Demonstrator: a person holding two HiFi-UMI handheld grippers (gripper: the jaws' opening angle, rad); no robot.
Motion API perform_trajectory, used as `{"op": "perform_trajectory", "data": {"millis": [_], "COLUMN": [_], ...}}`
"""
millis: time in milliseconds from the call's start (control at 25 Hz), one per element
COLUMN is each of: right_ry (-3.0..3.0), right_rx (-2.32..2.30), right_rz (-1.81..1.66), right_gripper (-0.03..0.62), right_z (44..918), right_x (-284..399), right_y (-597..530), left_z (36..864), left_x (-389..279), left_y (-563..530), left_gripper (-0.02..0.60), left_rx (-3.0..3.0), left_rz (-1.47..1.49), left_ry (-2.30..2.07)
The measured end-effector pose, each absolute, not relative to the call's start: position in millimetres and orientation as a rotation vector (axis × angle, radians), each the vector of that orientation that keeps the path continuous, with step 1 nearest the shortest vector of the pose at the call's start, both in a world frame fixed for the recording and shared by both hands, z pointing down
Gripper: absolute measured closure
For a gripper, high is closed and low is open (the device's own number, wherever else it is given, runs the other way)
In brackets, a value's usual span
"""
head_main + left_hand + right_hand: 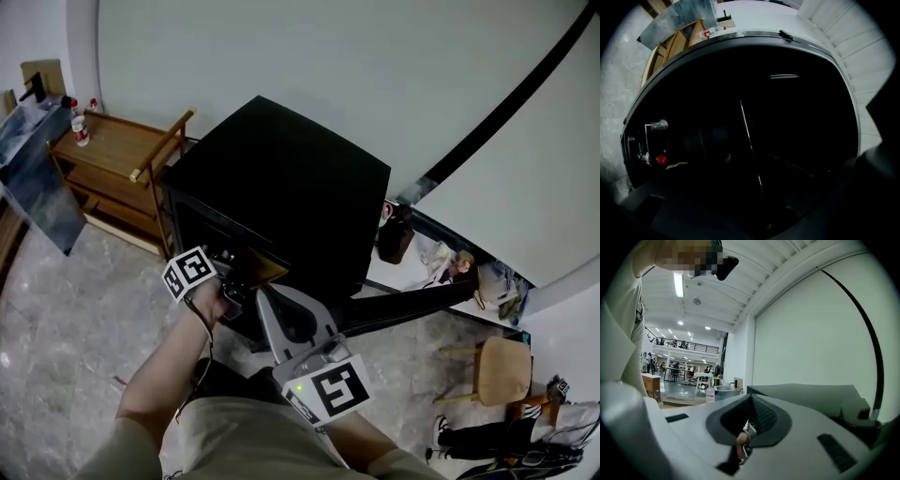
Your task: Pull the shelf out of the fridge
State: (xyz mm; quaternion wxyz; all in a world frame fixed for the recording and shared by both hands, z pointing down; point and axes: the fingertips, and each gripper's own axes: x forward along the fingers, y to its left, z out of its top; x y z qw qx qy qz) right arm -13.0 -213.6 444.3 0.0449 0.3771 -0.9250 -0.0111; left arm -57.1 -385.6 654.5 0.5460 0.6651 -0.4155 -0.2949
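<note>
The black mini fridge (pixel 281 183) stands on the floor with its front towards me; its door (pixel 412 302) is swung open to the right. My left gripper (pixel 232 289) reaches into the fridge's front opening, beside a tan edge (pixel 265 268). In the left gripper view the interior is nearly black: only a thin shelf wire (pixel 746 129) and a small red-capped item (pixel 661 159) show, and the jaws are lost in the dark. My right gripper (pixel 292 323) hangs in front of the fridge, tilted upward, its grey jaws (pixel 750 427) together and holding nothing.
A wooden cart (pixel 117 173) with a bottle (pixel 81 129) stands left of the fridge, next to a leaning grey panel (pixel 42 178). A dark jug (pixel 396 234) and clutter lie at the right, near a wooden stool (pixel 497 370). Marble floor lies on the left.
</note>
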Motion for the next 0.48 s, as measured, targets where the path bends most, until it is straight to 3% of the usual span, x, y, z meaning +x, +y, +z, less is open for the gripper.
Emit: {"op": "perform_trajectory", "data": {"millis": [320,480], "right_ry": [-2.812,-2.810], "right_rx": [1.139,1.139], "right_rz": [0.015,0.023], "right_gripper": [0.598,0.597], "right_z": [470,476], "right_x": [-11,-10], "right_y": [-229,-232], "left_z": [668,665], "left_x": [-50,-44], "left_y": [-411,-421], "left_gripper": [0.353,0.394], "left_rx": [1.540,1.534], "left_rz": [-0.759,-0.779], "left_ry": [-0.980,-0.970]}}
